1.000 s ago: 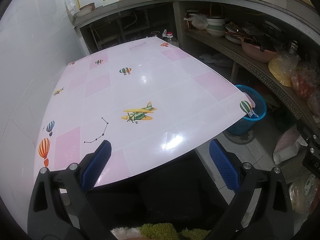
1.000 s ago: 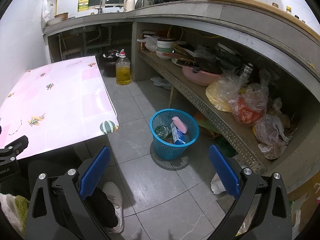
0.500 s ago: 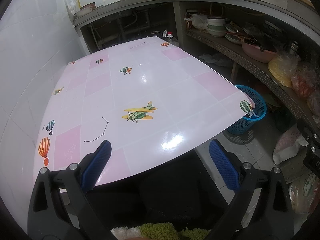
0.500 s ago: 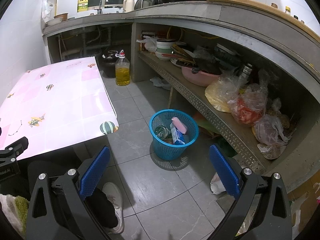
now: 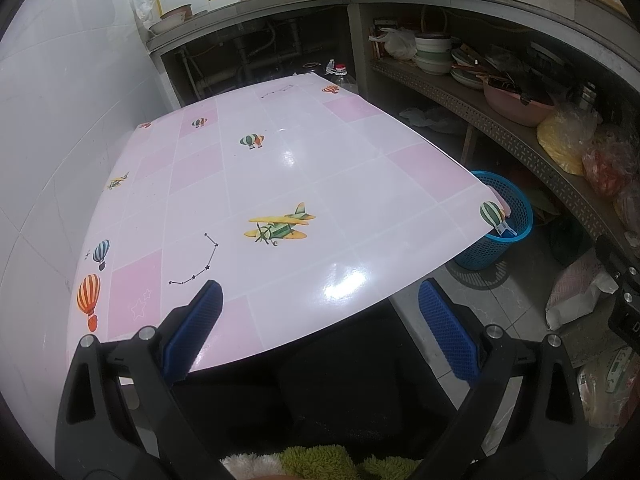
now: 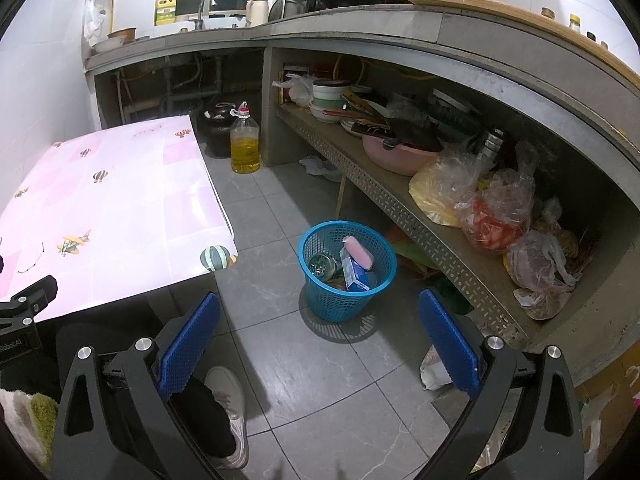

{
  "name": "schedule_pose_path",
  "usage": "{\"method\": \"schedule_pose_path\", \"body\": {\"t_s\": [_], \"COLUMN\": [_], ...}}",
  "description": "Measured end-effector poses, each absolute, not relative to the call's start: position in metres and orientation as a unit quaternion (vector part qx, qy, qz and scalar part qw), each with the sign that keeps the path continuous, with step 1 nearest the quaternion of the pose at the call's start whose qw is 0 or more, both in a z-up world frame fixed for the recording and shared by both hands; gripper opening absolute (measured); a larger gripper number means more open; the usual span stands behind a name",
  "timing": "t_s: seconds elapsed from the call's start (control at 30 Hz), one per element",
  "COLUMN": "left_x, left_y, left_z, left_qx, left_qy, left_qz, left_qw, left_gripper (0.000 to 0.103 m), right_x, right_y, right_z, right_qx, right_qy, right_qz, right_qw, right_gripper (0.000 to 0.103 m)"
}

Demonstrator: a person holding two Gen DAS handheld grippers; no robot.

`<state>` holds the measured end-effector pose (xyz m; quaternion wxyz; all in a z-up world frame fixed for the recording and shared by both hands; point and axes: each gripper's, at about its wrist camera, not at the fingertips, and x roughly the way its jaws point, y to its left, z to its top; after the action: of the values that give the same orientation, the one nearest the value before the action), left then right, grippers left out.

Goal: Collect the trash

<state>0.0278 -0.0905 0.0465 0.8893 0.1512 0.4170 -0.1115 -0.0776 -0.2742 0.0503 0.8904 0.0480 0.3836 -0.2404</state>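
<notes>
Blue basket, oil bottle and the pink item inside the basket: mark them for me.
blue basket [image 6: 340,304], right wrist view, on its front mesh wall.
oil bottle [image 6: 245,151], right wrist view, on its yellow-filled body.
pink item [image 6: 359,253], right wrist view, on its top face.

— What stands past the table [image 6: 120,200]?
— An oil bottle [image 6: 245,144] on the floor, just beside a dark jar [image 6: 218,128].
— And the shelf [image 6: 400,204]?
— A pink basin [image 6: 400,154], stacked bowls [image 6: 330,98], knotted plastic bags [image 6: 496,208].
</notes>
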Motion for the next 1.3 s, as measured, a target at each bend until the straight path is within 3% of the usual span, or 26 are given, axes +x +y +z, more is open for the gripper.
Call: {"method": "schedule_pose_path", "body": {"t_s": [1.3], "left_x": [0.0259], "left_y": [-0.093], "left_z": [0.048], "left_qx": [0.147], "left_qy": [0.418], "left_qz": [-0.11], "left_qw": [0.89], "left_gripper": [0.094], "right_x": [-0.0778], "right_y": [-0.2735], "right_z": [0.0503], "right_qx": [0.048], "right_qy": [0.382], "right_qz": [-0.241], "right_qw": [0.891], "right_gripper": [0.096]}}
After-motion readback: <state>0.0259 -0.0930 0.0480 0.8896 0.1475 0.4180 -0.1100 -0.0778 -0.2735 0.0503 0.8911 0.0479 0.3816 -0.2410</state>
